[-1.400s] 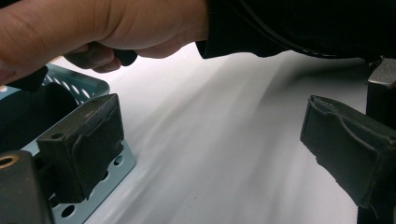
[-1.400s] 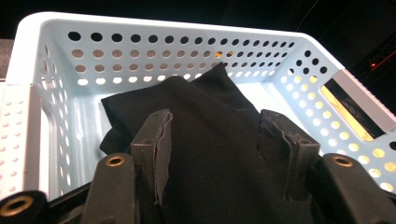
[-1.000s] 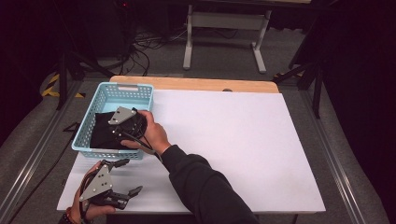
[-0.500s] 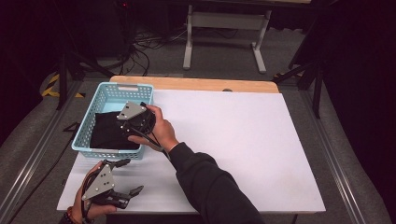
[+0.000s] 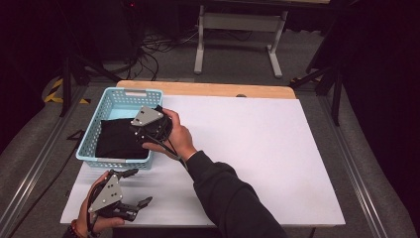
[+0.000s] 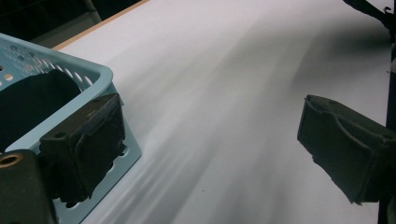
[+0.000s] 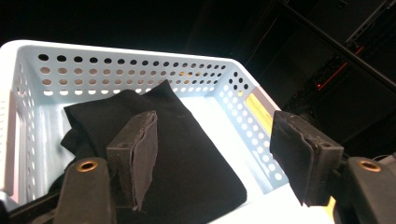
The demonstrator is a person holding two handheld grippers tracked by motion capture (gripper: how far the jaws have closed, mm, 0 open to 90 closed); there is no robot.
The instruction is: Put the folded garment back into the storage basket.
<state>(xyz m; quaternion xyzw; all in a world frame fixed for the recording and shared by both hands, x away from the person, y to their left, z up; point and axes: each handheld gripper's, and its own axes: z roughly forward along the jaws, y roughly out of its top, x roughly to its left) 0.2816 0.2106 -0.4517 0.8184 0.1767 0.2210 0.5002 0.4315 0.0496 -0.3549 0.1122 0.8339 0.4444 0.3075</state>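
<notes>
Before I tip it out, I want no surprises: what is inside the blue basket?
A folded black cloth lies in the blue basket, covering most of its floor; a pale strip of floor shows beside it. Whatever might lie beneath the cloth is hidden.

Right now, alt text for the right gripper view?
The right gripper, jaws open with nothing between them, hangs over a folded black cloth lying in a light blue perforated basket. The background is dark.

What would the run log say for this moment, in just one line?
right claw: open, jaws just opening, nothing between, above basket | black cloth: folded in basket | left claw: open, over table
</notes>
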